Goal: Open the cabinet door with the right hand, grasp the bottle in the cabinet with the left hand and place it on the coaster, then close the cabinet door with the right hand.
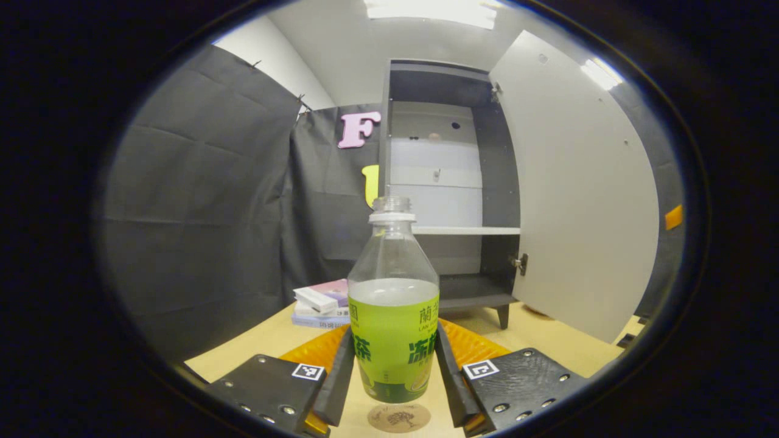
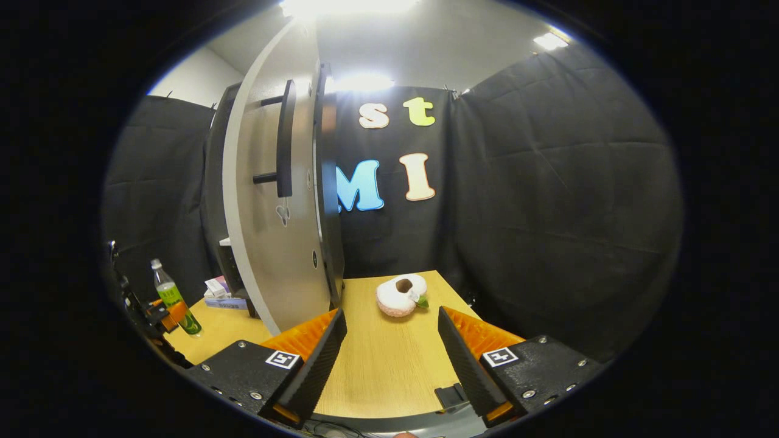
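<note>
In the left gripper view I had my left gripper closed around the clear plastic bottle with the green label, both fingers pressing on its labelled lower body, one on each side. The bottle stood upright, uncapped, and pale liquid filled it to roughly the top edge of the label, the shoulder and neck above that being empty. Its base hung just above the small round brown coaster, which lay on the light wooden tabletop directly under it; whether the base touched the coaster I could not tell. Farther back on the left lay a small stack of boxes and booklets, a white box on top. Behind the bottle stood the dark grey cabinet, its pale door swung wide to the right; the white shelf and the floor of the lower compartment held nothing I could see. In the right gripper view my right gripper sat with its fingers spread wide over bare tabletop, holding nothing. Beyond it rested a white plush ring with a brown spot, and to its left the door stood edge-on, its black bar handle facing me.
</note>
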